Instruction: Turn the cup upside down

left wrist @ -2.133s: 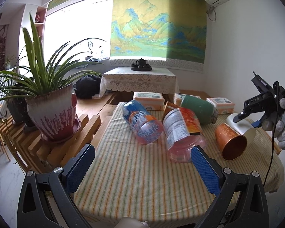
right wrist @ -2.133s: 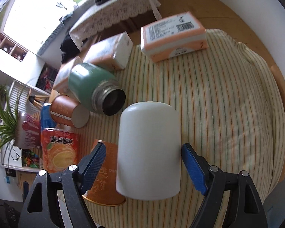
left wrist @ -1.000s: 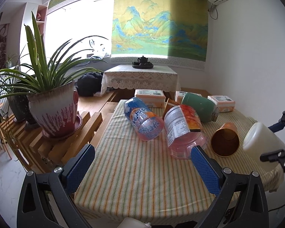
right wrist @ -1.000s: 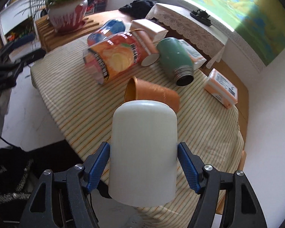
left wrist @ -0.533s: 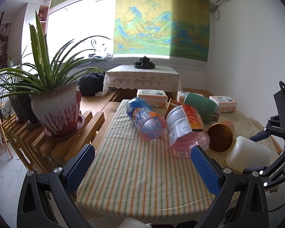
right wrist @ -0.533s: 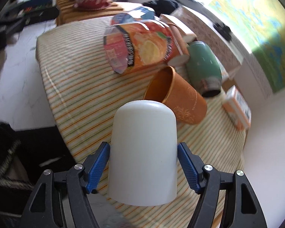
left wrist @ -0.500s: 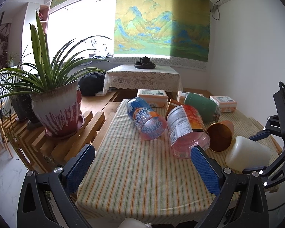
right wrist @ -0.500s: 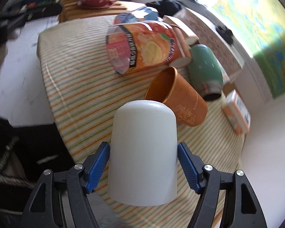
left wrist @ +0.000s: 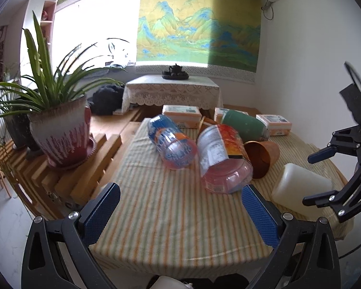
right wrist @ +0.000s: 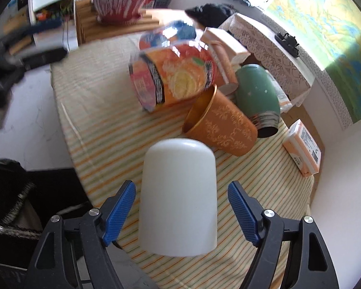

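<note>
striped tablecloth (left wrist: 161,207), landscape hanging (left wrist: 197,21), potted plant (left wrist: 57,120)

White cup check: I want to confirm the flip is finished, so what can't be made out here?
- Right wrist view: the white cup hides its own rim and where it meets the striped tablecloth.
- Left wrist view: the right claw covers the cup's near end, so rim contact stays unseen.
- Right wrist view: motion blur smears the orange bottle's label.

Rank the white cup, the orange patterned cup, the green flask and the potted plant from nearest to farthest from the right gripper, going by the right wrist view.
1. white cup, between the open right gripper fingers.
2. orange patterned cup, just beyond, on its side.
3. green flask, behind that cup, to the right.
4. potted plant, far off the table's end, upper left.
</note>
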The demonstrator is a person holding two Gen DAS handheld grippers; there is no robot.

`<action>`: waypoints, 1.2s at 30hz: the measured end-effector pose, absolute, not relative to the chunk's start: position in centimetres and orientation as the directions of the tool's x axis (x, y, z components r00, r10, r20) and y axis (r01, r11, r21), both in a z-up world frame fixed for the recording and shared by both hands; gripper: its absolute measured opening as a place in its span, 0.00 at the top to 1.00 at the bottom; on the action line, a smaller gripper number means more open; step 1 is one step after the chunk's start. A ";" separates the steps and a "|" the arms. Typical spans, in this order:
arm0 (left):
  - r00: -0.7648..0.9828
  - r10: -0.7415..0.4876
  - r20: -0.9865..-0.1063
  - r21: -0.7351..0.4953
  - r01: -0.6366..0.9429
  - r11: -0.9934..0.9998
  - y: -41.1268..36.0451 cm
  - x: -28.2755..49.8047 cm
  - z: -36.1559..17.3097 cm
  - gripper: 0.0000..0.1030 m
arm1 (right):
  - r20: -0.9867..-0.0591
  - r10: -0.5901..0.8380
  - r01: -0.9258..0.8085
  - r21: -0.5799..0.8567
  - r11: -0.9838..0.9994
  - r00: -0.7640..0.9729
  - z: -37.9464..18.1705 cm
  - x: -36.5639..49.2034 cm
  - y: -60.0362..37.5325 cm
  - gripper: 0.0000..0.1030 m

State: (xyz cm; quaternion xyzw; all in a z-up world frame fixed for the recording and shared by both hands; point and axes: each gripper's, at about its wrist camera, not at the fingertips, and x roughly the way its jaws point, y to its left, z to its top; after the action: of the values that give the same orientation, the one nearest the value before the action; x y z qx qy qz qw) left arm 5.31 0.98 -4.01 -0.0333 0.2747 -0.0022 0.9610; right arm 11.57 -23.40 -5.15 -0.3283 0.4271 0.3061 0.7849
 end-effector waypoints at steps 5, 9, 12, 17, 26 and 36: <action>0.750 -0.176 -0.638 -0.191 0.067 0.979 -1.2 7.5 -4.6 0.01 | -0.815 0.310 -0.684 -0.139 0.717 0.490 -2.9 10.5 -26.9 0.27; 0.672 -0.271 -0.689 -0.316 0.058 0.947 -3.7 9.4 -5.0 0.01 | -0.740 0.327 -0.510 -0.025 0.860 0.588 -2.7 8.8 -31.4 0.27; 0.624 -0.322 -0.712 -0.405 0.011 0.914 -5.7 11.0 -5.2 0.01 | -0.695 0.306 -0.386 0.044 0.921 0.651 -2.9 7.4 -34.2 0.27; 0.538 -0.379 -0.753 -0.492 -0.079 0.867 -8.7 13.8 -6.1 0.01 | -0.638 0.313 -0.241 0.200 0.950 0.704 -3.1 5.6 -38.8 0.27; 0.435 -0.389 -0.812 -0.517 -0.228 0.825 -12.0 16.2 -8.9 0.01 | -0.588 0.291 -0.215 0.198 0.956 0.755 -3.2 3.6 -42.2 0.27; 0.428 -0.365 -0.827 -0.514 -0.311 0.799 -14.2 18.1 -10.6 0.05 | -0.578 0.285 -0.228 0.171 0.959 0.764 -4.3 3.0 -43.0 0.27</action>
State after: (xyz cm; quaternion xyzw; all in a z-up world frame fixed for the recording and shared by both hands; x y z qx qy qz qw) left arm 18.11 -14.19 -10.60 -0.3163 0.5344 -0.0172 0.7836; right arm 2.98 -42.97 -4.30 0.0454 0.3148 0.1366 0.9382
